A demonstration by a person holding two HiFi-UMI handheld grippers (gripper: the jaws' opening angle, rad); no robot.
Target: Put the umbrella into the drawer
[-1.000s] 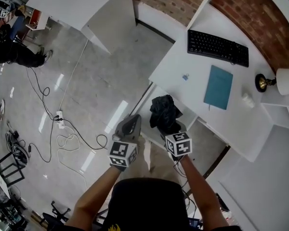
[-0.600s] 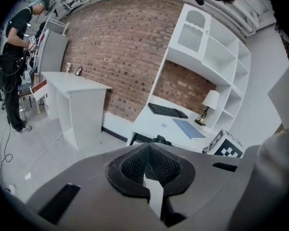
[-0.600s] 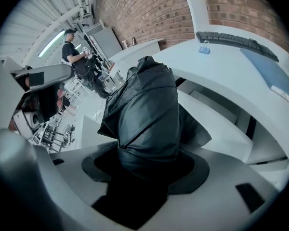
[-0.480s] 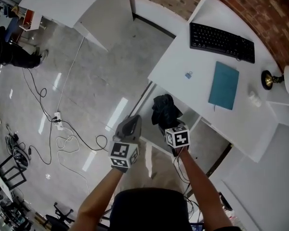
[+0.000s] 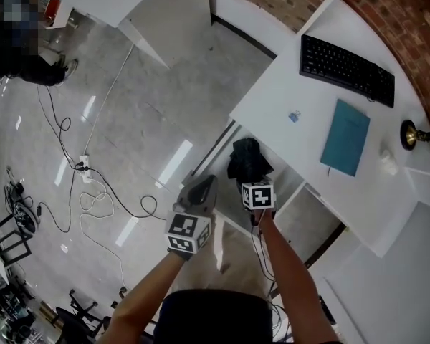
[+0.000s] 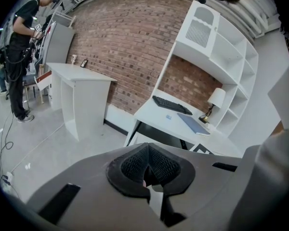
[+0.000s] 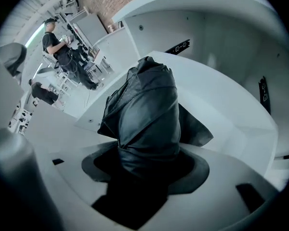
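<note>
The head view looks steeply down on the desk [image 5: 272, 100], which the left gripper view faces sidelong.

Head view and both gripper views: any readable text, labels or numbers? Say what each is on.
Nothing legible in any view.
keyboard: key legends too small to read.
marker cubes: square patterns only, no letters.
black sticker on the white panel behind the umbrella: white marks, blurred.
teal notebook: no print visible on the cover.
</note>
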